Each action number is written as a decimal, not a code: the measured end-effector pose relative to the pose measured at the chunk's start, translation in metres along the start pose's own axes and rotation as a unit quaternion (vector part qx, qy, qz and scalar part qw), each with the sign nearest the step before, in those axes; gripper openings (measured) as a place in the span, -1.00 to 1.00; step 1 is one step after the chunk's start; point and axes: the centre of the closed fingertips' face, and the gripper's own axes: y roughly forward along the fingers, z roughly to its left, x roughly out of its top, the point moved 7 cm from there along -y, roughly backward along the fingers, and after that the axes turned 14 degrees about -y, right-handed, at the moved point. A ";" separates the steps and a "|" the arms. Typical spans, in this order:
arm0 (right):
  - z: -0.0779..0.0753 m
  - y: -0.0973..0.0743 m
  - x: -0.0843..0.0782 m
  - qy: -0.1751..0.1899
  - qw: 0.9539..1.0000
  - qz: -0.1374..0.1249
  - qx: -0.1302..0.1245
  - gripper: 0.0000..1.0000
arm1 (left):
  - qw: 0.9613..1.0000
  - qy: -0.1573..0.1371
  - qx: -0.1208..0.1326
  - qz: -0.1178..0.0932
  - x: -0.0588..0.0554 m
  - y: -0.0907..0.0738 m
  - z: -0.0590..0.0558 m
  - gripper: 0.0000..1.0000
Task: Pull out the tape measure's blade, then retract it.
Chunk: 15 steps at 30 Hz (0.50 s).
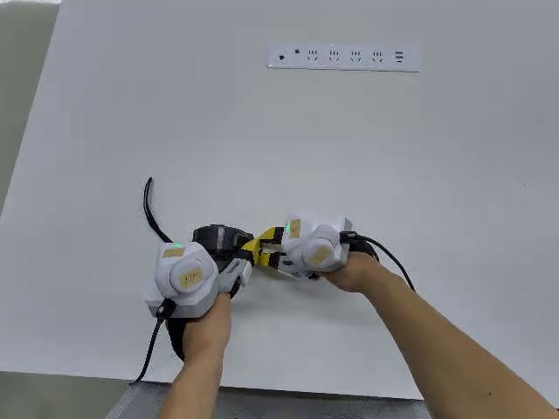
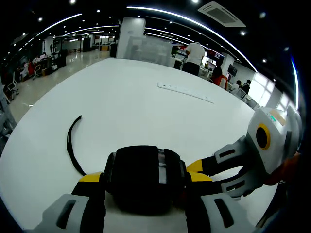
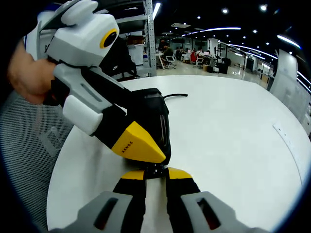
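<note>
A black tape measure [image 1: 217, 236] lies on the white table [image 1: 262, 131], its black strap [image 1: 154, 212] trailing off to the left. My left gripper [image 1: 231, 251] is shut on its body; in the left gripper view the case [image 2: 143, 177] sits squeezed between the yellow-tipped jaws of the left gripper [image 2: 145, 180]. My right gripper [image 3: 155, 174] comes in from the other side and is shut on the blade's end, right at the case [image 3: 154, 114]. The blade itself is barely out. In the head view the right gripper [image 1: 265, 257] almost touches the left one.
A white power strip [image 1: 343, 58] lies flat at the far side of the table. The table's near edge [image 1: 262, 388] runs just behind my hands, with a mesh chair [image 3: 34, 141] below it. People and desks stand far off in the hall.
</note>
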 end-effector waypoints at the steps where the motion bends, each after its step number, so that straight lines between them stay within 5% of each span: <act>1: 0.000 0.000 0.000 -0.001 1.000 0.001 -0.001 -0.72 | 1.000 0.000 -0.001 0.000 0.000 0.000 0.000 0.28; 15: 0.002 -0.003 -0.004 0.002 1.000 0.020 -0.008 -0.69 | 1.000 0.008 -0.004 0.002 -0.001 0.000 -0.001 0.30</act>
